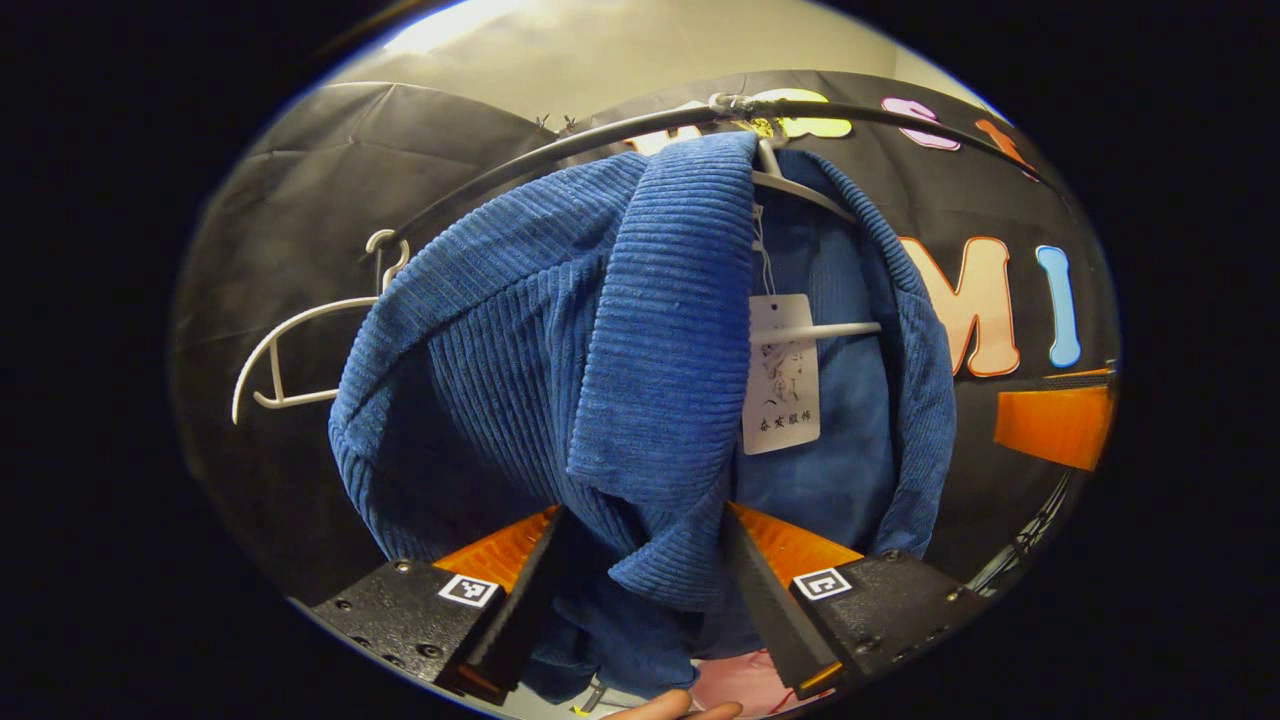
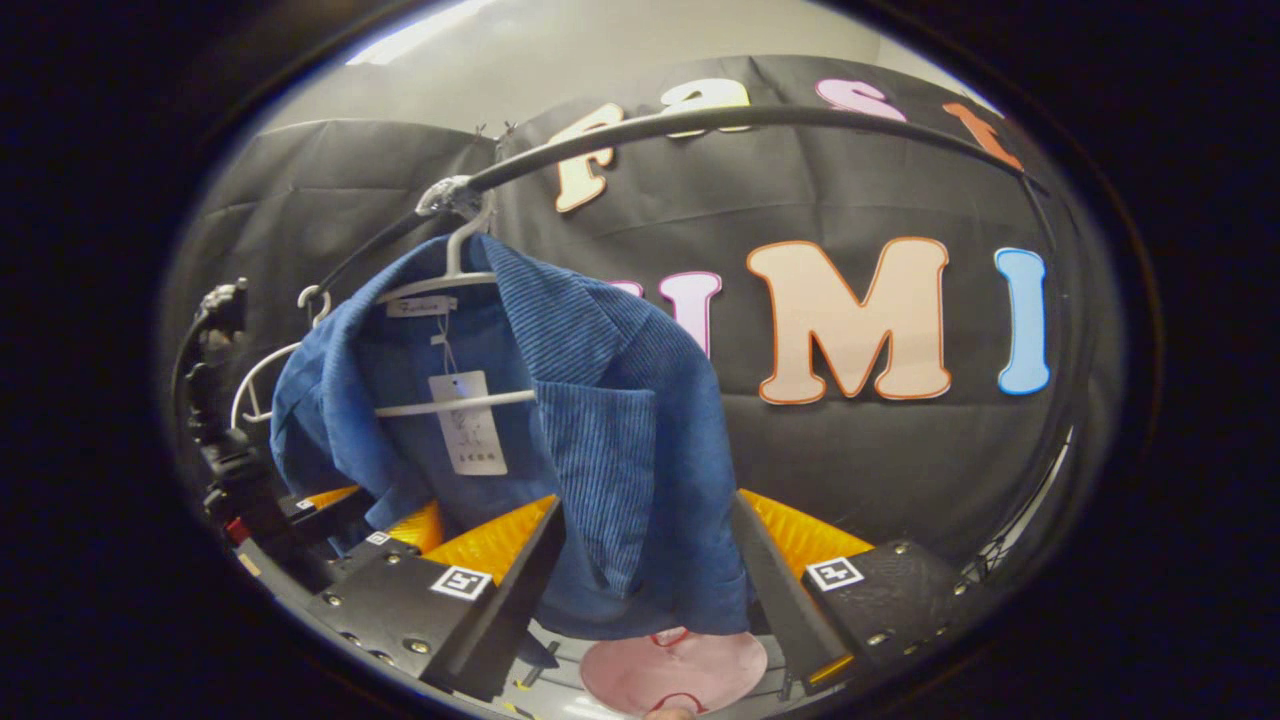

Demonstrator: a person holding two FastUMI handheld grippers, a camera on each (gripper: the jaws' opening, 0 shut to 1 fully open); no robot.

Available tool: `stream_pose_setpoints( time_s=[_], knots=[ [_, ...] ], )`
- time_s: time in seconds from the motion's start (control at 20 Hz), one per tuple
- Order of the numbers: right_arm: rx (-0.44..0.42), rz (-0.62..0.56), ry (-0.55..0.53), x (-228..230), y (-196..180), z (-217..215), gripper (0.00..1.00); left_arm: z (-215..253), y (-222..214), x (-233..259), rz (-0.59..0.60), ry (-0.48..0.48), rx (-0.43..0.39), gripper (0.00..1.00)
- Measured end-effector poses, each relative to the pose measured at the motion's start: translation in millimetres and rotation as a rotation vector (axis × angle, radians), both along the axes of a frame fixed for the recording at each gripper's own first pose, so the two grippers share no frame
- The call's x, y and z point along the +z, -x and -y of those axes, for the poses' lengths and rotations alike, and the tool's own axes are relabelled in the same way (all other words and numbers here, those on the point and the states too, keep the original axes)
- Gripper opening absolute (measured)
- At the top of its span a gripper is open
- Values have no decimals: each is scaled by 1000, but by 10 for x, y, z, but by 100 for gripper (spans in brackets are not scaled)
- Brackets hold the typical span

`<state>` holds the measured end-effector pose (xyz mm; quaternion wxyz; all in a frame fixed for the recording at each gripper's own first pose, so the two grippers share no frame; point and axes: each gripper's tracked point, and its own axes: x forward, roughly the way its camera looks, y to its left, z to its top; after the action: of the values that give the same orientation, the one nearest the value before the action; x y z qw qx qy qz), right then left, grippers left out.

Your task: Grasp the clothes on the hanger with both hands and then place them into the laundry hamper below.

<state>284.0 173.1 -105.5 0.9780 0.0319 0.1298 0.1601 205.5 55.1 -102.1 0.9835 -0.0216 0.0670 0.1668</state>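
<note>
A blue corduroy jacket hangs on a white hanger from a black rail, with a paper tag inside its collar. My left gripper stands open, and the jacket's left front panel hangs down between its fingers. In the right gripper view, the jacket droops from its hanger, and my right gripper is open around the right front edge. The left gripper shows at the jacket's other side. Below lies the pink laundry hamper.
An empty white hanger hangs on the rail to the left of the jacket. The rail arcs overhead in front of the black cloth wall. A person's fingers show at the bottom edge beside the pink hamper.
</note>
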Motion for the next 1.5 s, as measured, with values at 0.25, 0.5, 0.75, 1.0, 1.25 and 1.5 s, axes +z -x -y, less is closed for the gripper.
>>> stream_pose_setpoints(
  time_s=[0.25,0.5,0.75,1.0,1.25,1.5],
  knots=[
    [21,0,-29,-109,-258,-194,99,15,-30,-23,-40,-12,-50,78],
    [29,8,-53,-166,-471,-367,99,-70,-52,8,-24,-1,-75,33],
    [7,20,-57,-201,-752,-442,98,-31,-50,-15,-47,111,-141,12],
    [-22,11,-92,-204,-1034,-419,85,9,21,-7,-68,152,-208,6],
    [-4,-30,-128,-242,-1034,-432,23,181,161,107,-50,122,-301,3],
    [-44,13,-86,-65,-709,-200,8,146,411,266,-28,122,-318,0]
  ],
)
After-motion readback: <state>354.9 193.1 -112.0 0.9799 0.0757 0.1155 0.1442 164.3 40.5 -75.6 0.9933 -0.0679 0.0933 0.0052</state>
